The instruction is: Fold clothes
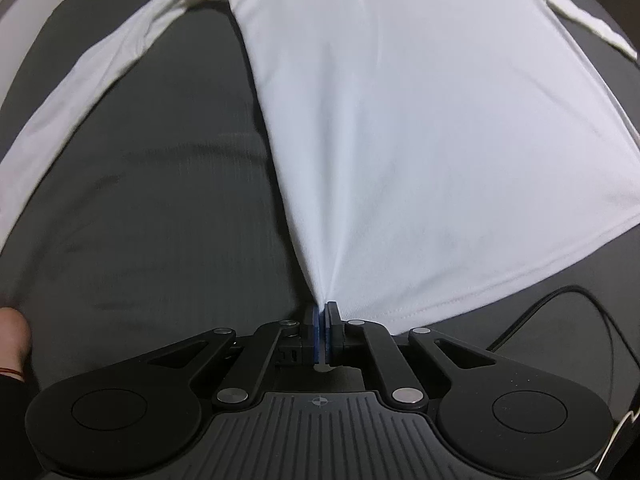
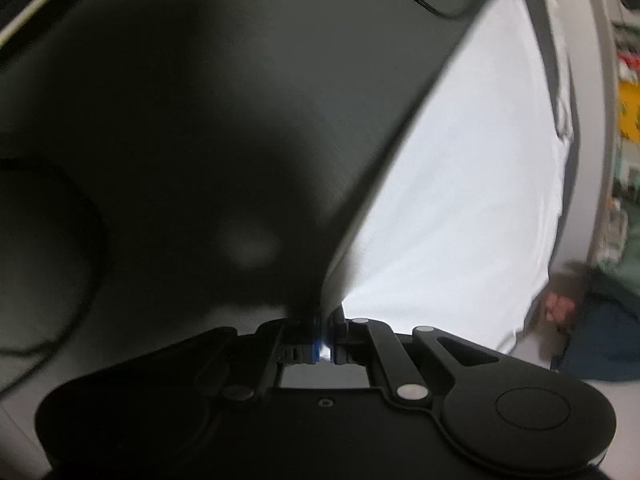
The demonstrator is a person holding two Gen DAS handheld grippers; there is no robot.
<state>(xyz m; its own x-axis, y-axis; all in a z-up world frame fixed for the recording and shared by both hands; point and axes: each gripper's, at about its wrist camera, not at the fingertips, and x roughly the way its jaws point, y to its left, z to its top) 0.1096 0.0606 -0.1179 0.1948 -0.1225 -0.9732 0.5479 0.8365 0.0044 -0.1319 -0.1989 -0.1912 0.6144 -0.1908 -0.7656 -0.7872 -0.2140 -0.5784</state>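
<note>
Shirt: a white long-sleeved shirt is laid flat on a dark grey surface, which looks like a bed or padded worktop, hard to tell which.
Sleeves: one sleeve is stretched out to the left in the left wrist view, the other is seen at the far right edge.
Left gripper: fingers are clenched on the shirt's lower corner at the hem, and the cloth is pulled into tight creases fanning out from the pinch.
Right gripper: fingers are clenched on a bit of the same white shirt, with fabric bunched right at the tips. That view is pretty blurry, so finer detail can't be made out.
Hem: the stitched hem line is seen running off to the right of the left gripper, lying on the dark surface.
Cable: a black cable is looped on the surface just beyond the hem, not touching the shirt as far as can be seen.
Person: a bit of a hand is caught at the far left edge of the left wrist view.
</note>
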